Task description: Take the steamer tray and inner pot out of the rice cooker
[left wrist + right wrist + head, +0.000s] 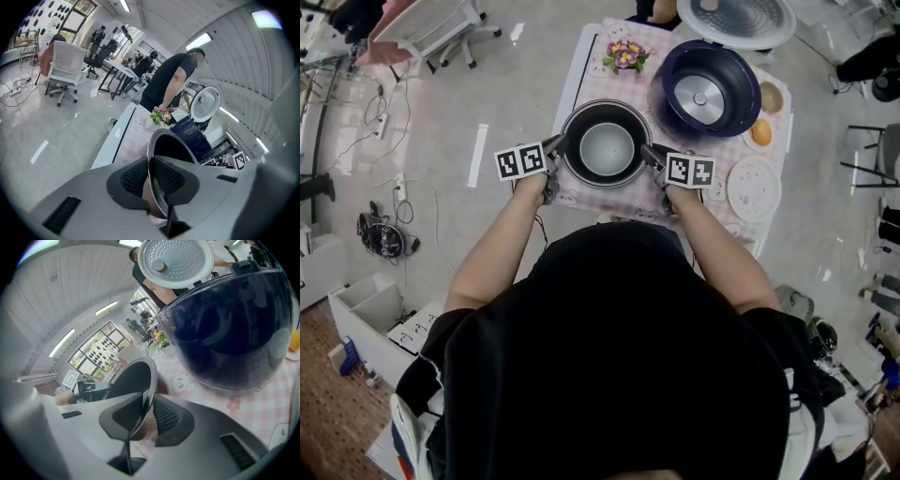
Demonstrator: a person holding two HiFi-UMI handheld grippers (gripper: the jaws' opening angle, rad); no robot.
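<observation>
The dark inner pot (607, 145) with its grey inside is out of the cooker, over the near part of the table, held by its rim from both sides. My left gripper (556, 147) is shut on the left rim; its view has the rim (151, 174) clamped between both pads. My right gripper (650, 155) is shut on the right rim (146, 401). The dark blue rice cooker (711, 87) stands at the back right with its lid (742, 16) up. A white perforated steamer tray (754, 187) lies on the table to the right.
The pink patterned tablecloth (592, 67) covers the table. A small flower pot (626, 56) stands at the back, an orange (761, 131) beside the cooker. A person (171, 79) stands beyond the table. Office chairs (63, 65) are across the floor.
</observation>
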